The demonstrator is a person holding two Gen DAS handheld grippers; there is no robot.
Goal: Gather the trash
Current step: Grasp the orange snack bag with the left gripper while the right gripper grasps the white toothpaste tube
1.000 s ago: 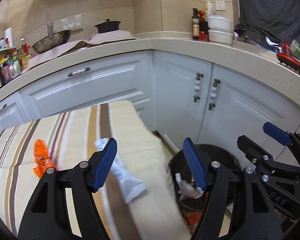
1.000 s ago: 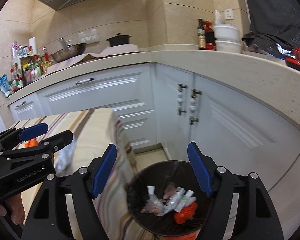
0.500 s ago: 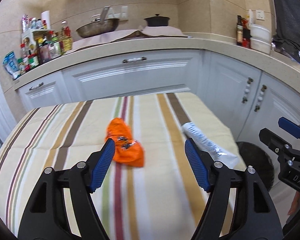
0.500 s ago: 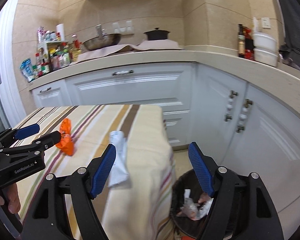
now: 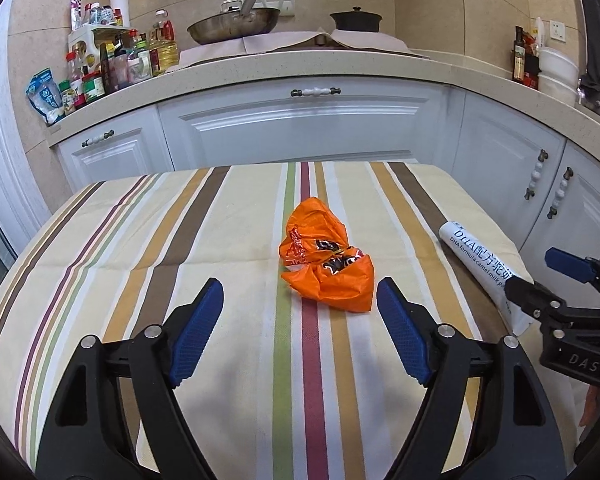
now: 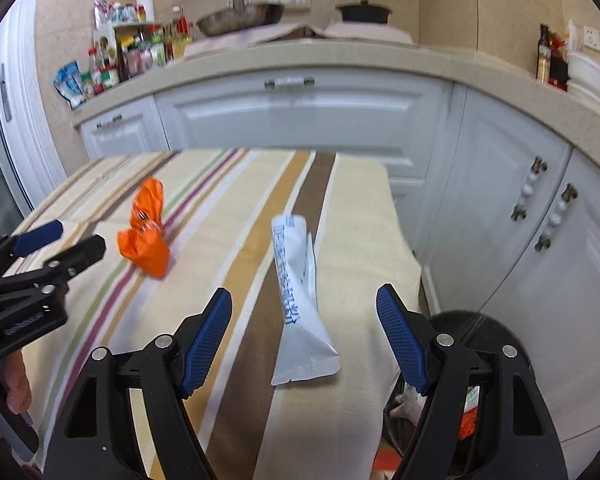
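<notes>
Orange wrapper (image 5: 327,266) is lying crumpled mid-table on the striped cloth (image 5: 140,264), just ahead of my left gripper (image 5: 299,330), slightly right of its centre line. White sachet (image 6: 298,300) is lying lengthwise near the table's right edge, between and just ahead of my right gripper's (image 6: 304,336) fingers. Bin (image 6: 476,332) is sitting on the floor past that edge, low right, some trash already inside.

Both grippers are unclenched and empty. Left jaws have just been widening, nothing between them yet; right jaws are standing wide, sachet's near end roughly between the tips but not pinched as far as I can tell.

I'm going for one piece per hand. Left: I'm judging I need to nudge right a bit so the wrapper's bulky near lump sits centred, then drop the tips to cloth level and close on the lump, not the thin far tail, or it will slip out. Careful not to pinch the cloth with it.

Right: sachet is flat and slick, so I'm aiming across its width near the sealed end, tips low, closing firmly. It's near the edge, so a push could slide it off; coming down rather than scooping forward looks safer. The two grippers are working close, so I'm keeping them apart.
</notes>
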